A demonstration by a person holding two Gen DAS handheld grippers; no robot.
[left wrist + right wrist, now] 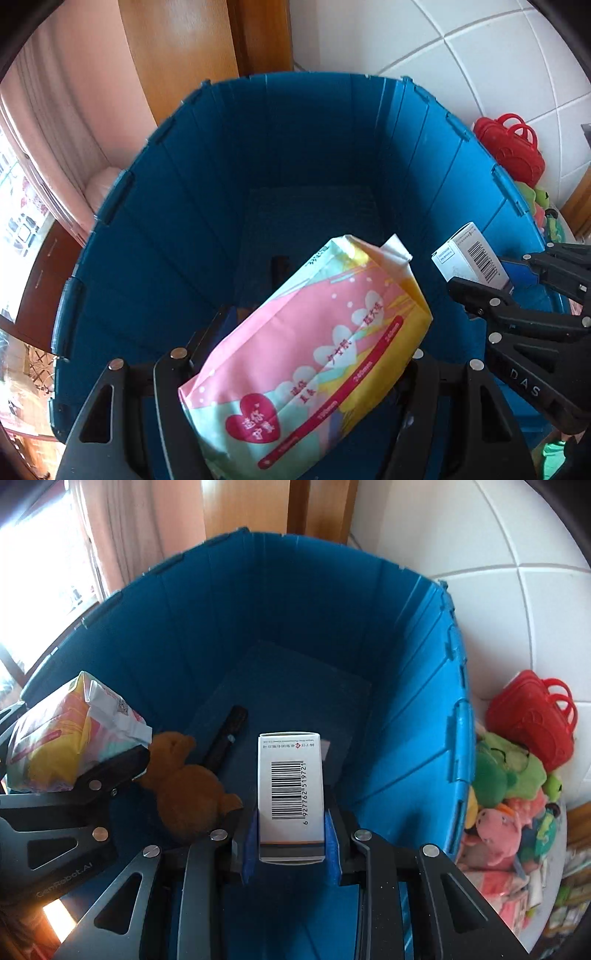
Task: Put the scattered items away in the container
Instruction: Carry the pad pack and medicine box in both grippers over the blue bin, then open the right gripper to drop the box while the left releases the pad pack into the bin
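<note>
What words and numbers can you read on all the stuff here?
"6 927762 519721": under the barcode on the white box in the right gripper.
"DAS": on the right gripper's black finger.
"GenRobot.AI": on the left gripper's black frame.
"240mm": on the red stripe of the pink pack.
Chinese characters on pack and box, and the box's small print: too small to read.

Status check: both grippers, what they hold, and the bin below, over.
Left gripper shut on pink packet, over blue bin. Right gripper shut on white box, over bin. Brown plush and black item inside; drop unobstructed.
</note>
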